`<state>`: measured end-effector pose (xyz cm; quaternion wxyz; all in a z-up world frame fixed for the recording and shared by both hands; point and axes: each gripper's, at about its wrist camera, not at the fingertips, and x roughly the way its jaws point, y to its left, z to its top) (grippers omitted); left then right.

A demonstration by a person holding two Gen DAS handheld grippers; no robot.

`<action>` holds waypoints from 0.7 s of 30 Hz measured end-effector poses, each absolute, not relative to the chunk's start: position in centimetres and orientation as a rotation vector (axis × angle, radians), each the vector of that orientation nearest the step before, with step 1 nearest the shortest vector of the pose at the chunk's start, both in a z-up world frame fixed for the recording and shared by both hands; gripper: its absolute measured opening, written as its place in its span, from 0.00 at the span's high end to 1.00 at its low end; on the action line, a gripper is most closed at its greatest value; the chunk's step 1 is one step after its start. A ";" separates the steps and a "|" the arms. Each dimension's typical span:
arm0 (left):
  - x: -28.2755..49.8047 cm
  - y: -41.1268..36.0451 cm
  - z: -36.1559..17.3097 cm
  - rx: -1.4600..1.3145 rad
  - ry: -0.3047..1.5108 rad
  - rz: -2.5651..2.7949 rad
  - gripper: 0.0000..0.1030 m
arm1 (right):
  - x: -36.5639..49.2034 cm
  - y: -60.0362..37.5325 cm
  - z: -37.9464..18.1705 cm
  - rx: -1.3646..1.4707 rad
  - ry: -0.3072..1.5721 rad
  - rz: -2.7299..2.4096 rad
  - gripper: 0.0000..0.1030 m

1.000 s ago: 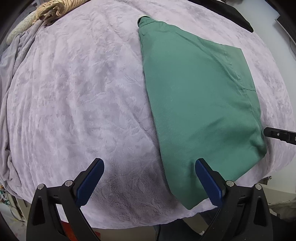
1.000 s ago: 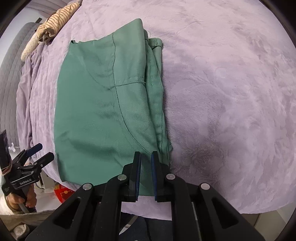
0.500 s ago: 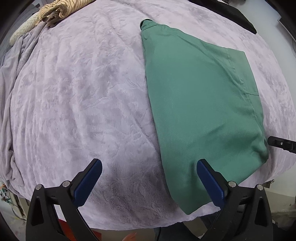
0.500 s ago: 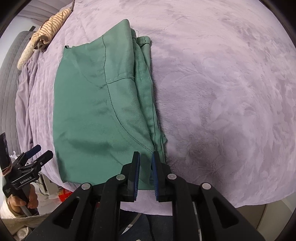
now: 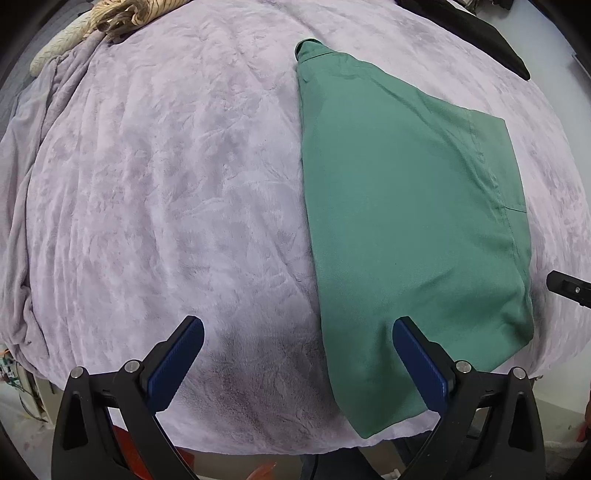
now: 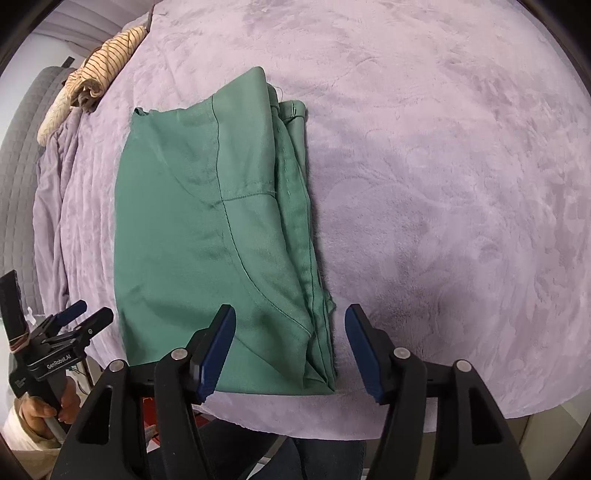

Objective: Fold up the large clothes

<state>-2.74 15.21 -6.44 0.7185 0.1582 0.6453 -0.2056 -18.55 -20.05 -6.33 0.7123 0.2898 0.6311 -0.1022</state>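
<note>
A green garment (image 5: 406,206) lies folded into a flat rectangle on the lilac plush cover (image 5: 166,184); it also shows in the right wrist view (image 6: 207,236), with stacked folded edges along its right side. My left gripper (image 5: 299,347) is open and empty, hovering above the garment's near left edge. My right gripper (image 6: 290,332) is open and empty, its jaws standing over the garment's near right corner. The left gripper also shows at the far left of the right wrist view (image 6: 85,317). The right gripper's tip shows at the right edge of the left wrist view (image 5: 569,288).
A striped beige cloth (image 6: 107,74) lies bunched at the cover's far left corner, also in the left wrist view (image 5: 125,14). A grey quilted surface (image 6: 22,147) lies beyond the left edge. A dark object (image 5: 476,33) sits at the far right. The cover's near edge drops off below the grippers.
My right gripper has opened from shut and pulled back slightly from the garment. My left gripper stayed open and drifted a little.
</note>
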 end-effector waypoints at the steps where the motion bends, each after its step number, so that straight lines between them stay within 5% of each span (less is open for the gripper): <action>1: -2.7 15.1 -6.4 0.354 1.426 -0.450 0.01 | -18.3 -20.1 -6.1 0.641 1.391 -0.227 0.37; 14: -2.9 15.0 -6.5 0.358 1.473 -0.441 0.01 | -17.6 -19.0 -5.8 0.619 1.422 -0.213 0.36; 17: -2.8 14.8 -6.4 0.366 1.471 -0.438 0.01 | -17.6 -19.2 -5.6 0.622 1.418 -0.224 0.24; 21: -2.7 14.5 -6.0 0.382 1.457 -0.435 0.01 | -17.4 -19.4 -5.2 0.619 1.405 -0.232 0.22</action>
